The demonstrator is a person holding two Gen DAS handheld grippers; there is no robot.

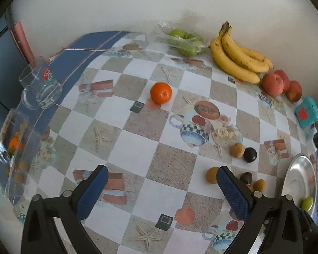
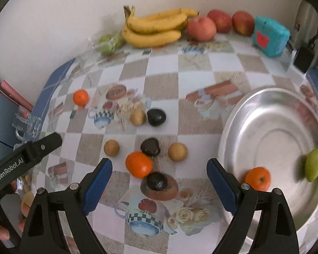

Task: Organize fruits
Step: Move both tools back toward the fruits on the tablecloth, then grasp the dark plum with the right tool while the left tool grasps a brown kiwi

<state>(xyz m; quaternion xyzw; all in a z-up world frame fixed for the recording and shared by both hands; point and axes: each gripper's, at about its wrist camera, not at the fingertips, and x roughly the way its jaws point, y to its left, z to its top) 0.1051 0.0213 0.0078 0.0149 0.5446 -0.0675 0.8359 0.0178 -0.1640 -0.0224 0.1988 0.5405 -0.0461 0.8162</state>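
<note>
My left gripper (image 1: 162,182) is open and empty above the checked tablecloth; a lone orange (image 1: 161,92) lies ahead of it. My right gripper (image 2: 160,172) is open and empty, with an orange (image 2: 139,164) and a dark plum (image 2: 156,181) lying between its fingers on the table. More plums (image 2: 156,117) and brown round fruits (image 2: 177,152) lie just beyond. A steel plate (image 2: 254,110) at the right holds an orange (image 2: 257,179) and a green fruit (image 2: 314,164). Bananas (image 2: 154,26), red apples (image 2: 201,28) and bagged green fruits (image 2: 109,43) line the wall.
A glass mug (image 1: 40,89) and a clear glass dish (image 1: 10,156) holding small fruits stand at the table's left edge. A teal box (image 2: 270,36) and a black block (image 2: 304,58) sit at the back right. The left gripper's arm (image 2: 21,160) shows at left in the right wrist view.
</note>
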